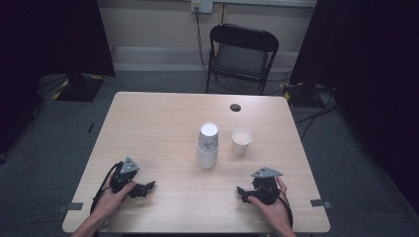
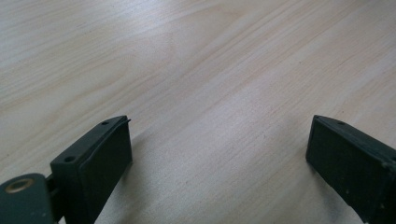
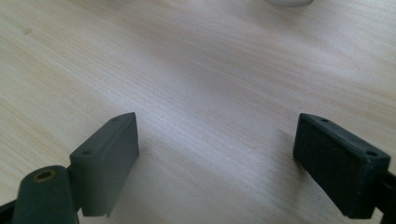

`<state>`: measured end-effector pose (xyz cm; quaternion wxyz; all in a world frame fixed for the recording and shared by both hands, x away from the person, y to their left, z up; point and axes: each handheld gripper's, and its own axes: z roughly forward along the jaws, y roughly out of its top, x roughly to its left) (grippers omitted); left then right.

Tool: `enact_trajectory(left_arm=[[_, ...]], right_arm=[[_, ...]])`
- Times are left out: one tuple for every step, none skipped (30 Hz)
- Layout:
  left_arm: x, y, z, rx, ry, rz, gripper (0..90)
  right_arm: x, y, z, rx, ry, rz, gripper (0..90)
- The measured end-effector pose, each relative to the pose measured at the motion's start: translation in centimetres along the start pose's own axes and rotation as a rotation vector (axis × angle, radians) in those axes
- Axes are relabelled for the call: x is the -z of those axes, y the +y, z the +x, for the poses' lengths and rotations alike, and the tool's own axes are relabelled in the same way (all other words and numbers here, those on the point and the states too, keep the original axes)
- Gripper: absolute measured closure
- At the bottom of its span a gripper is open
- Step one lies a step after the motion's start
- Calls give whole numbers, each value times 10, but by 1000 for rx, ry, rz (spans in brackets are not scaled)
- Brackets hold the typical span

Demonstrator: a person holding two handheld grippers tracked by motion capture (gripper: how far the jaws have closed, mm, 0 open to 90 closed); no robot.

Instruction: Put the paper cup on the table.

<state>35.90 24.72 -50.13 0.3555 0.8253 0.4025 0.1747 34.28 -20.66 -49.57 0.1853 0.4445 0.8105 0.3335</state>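
Two white paper cups stacked upside down stand near the middle of the wooden table. A single upright white cup stands just to their right. My left gripper rests on the table at the front left, held by a hand, jaws wide apart with only bare wood between them. My right gripper lies at the front right in the other hand, also open over bare wood. The rim of a white cup shows at the top edge of the right gripper view.
A small dark round spot marks the table's far side. A black folding chair stands behind the table. Cables run along the floor at right, and dark curtains hang on both sides.
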Motion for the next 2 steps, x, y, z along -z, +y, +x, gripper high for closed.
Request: enact_trajectory(left_arm=[[0, 0, 0, 0, 0, 0, 64], [0, 0, 0, 0, 0, 0, 64]], right_arm=[[-1, -2, 0, -5, -6, -15, 128], [-1, -3, 0, 0, -5, -31, 123]])
